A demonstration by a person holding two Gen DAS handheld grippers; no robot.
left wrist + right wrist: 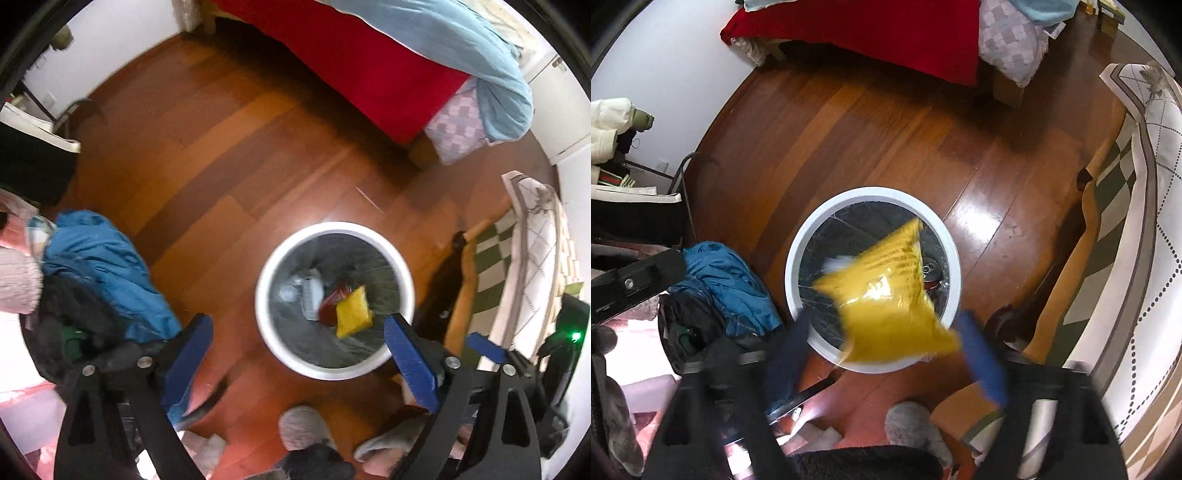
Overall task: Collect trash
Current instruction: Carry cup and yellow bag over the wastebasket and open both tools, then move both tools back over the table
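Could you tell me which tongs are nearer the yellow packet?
Right. The right tongs are open just above the yellow packet; the left tongs are open farther away, over the bin.

One white bin (812, 236) stood on the floor — inside it lay one yellow bag (352, 312), one red wrapper (330, 301) and some white scraps (308, 290).

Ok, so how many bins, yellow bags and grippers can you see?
Bin: 1
Yellow bag: 1
Grippers: 2, left gripper and right gripper
Total: 4
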